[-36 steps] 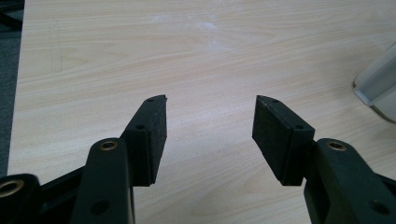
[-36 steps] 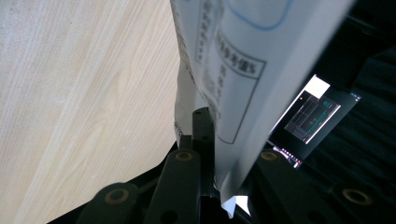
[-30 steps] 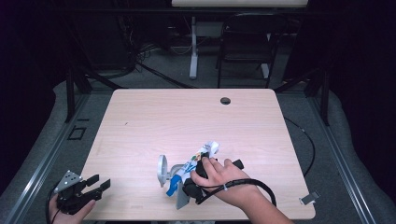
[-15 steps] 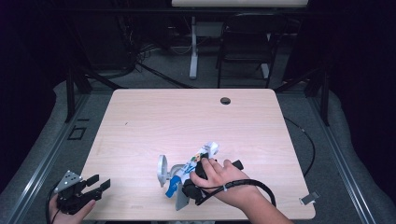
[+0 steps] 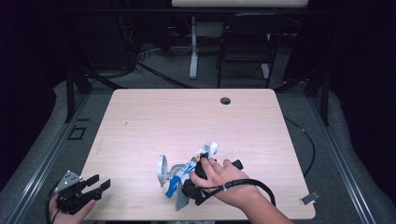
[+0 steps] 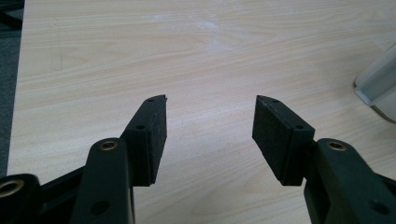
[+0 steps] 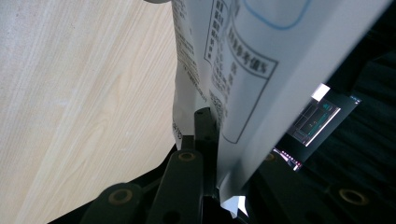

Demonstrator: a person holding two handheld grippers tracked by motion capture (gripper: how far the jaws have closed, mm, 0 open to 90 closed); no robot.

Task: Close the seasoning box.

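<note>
Right tool (image 5: 196, 179) pinching printed pouch (image 5: 198, 161); lower centre of high view

Held low over table (image 5: 140, 121), lower centre of frame; in right tool view, jaws pressed together on thin white film (image 7: 243, 70) at bottom edge; judged light, limp, slippery, prone to folding; best taken at flat sealed margin, not at clear part (image 5: 162, 169) to its left; left tool (image 5: 95, 184) spread, holding nothing, lower left corner.

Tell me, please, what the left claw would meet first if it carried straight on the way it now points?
Probably nothing soon: ahead of the open left claw lies bare wooden table. A pale, translucent object sits off to the side of that line, though depth is hard to judge.
</note>
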